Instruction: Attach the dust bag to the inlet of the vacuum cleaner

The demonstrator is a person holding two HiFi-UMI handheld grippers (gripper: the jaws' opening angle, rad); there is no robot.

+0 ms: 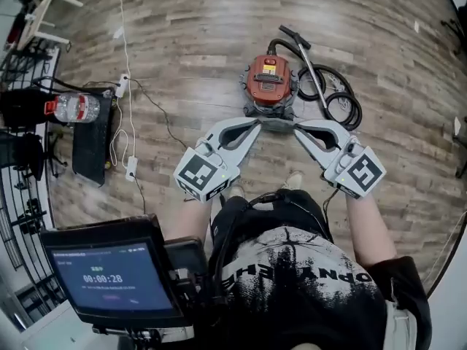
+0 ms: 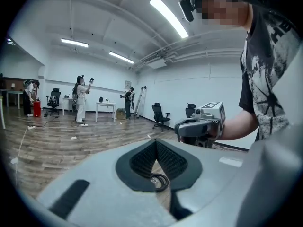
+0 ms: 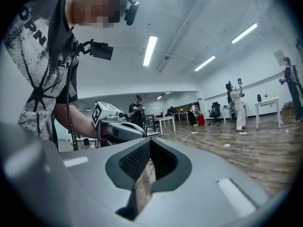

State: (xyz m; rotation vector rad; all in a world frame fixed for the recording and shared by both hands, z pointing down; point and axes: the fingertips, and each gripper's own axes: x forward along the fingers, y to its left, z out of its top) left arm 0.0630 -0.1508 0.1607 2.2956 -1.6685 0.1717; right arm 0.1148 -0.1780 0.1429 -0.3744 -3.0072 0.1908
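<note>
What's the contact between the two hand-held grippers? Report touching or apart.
Apart. In the head view, the vacuum cleaner shows between the tips of the left hand-held gripper and the right hand-held gripper.

Vacuum cleaner point(image 1: 270, 84) on the floor point(image 1: 182, 42), ahead of the person.
Its hose point(image 1: 337, 100) lies coiled just to its right. The left gripper point(image 1: 255, 125) and right gripper point(image 1: 298, 128) sit side by side on the near side of it, fingers toward it. A bottle point(image 1: 76, 108) lies well to the left, with a cable point(image 1: 130, 122) between the two.
</note>
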